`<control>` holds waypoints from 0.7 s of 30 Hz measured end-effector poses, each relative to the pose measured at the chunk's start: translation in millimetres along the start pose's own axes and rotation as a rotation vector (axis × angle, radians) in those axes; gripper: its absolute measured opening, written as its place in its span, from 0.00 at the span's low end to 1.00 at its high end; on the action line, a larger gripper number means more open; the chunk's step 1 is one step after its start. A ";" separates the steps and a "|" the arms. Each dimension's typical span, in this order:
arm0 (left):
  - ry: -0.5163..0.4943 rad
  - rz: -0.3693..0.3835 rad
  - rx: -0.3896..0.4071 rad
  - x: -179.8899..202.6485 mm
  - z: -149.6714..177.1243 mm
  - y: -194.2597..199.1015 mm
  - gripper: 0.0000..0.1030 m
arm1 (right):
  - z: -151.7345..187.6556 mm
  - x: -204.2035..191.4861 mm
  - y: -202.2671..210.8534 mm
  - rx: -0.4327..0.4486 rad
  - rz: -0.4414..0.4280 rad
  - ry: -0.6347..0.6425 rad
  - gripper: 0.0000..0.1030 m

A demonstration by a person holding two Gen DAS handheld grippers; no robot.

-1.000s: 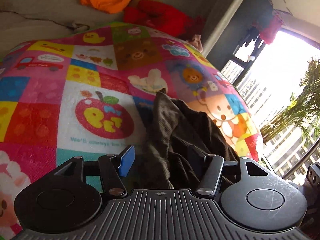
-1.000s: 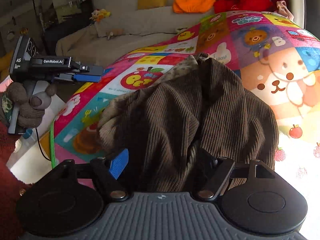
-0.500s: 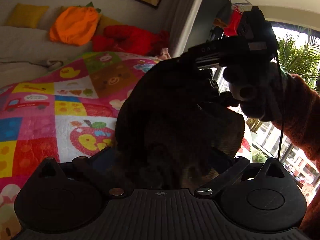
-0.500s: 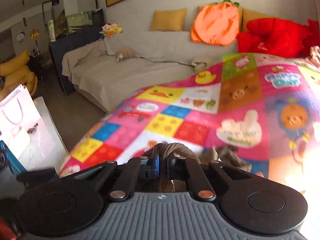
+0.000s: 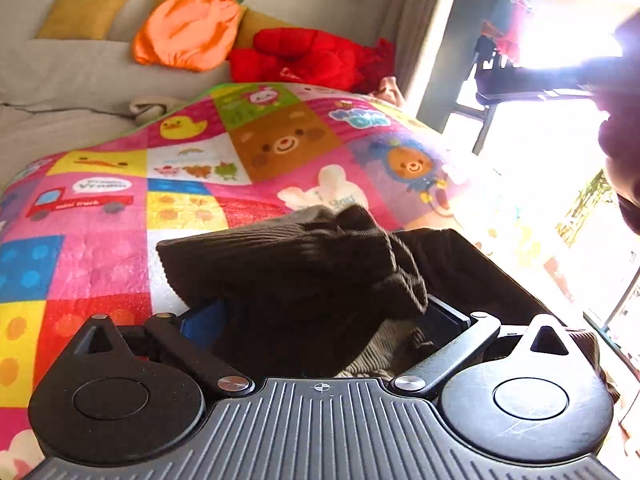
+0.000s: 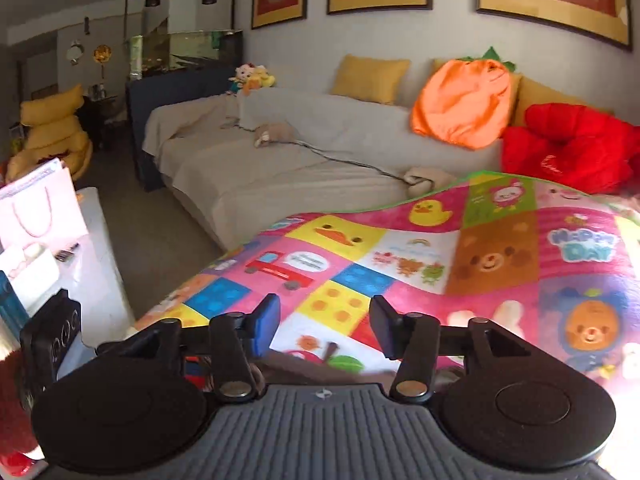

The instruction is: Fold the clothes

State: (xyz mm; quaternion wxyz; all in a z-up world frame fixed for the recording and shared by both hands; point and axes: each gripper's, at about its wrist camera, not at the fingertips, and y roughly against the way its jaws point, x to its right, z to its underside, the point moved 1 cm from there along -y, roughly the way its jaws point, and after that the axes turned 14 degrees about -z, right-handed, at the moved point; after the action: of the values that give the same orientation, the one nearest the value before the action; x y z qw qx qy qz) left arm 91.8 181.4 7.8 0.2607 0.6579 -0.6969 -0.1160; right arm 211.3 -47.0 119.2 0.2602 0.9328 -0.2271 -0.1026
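Brown corduroy garment (image 5: 304, 272) lies bunched on patchwork quilt (image 5: 120, 216), between wide-apart left gripper (image 5: 320, 316) jaws, no longer lifted; right gripper (image 6: 324, 326) jaws opening, empty; orange cushion (image 5: 188, 32) far behind.

Left wrist view: low, close over brown garment (image 5: 304, 276), facing sofa and window; right wrist view: higher, facing sofa (image 6: 304, 160); shared: patchwork mat (image 5: 280, 144), orange cushion (image 6: 464, 104).

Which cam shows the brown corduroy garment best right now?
Left wrist: the brown corduroy garment fills the frame centre, bunched on the quilt between the open left gripper. Right wrist shows only a dark sliver of it below its opening fingers.
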 end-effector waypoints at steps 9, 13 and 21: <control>0.042 -0.189 -0.058 -29.9 -24.6 -51.4 0.29 | 135.0 50.8 6.1 -0.349 0.237 -0.174 0.70; -0.023 -0.293 -0.048 -42.5 -36.3 -58.0 0.28 | 177.9 71.7 6.3 -0.444 0.239 -0.185 0.28; -0.170 -0.457 -0.057 -37.5 -35.8 -86.4 0.32 | 137.1 177.3 58.4 -0.265 0.591 -0.160 0.04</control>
State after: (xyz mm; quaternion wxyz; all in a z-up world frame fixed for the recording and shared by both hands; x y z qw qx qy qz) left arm 184.1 215.3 -13.8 0.1868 0.7787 -0.5459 -0.2465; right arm 302.5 -236.3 21.7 0.3791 0.7736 -0.4923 -0.1245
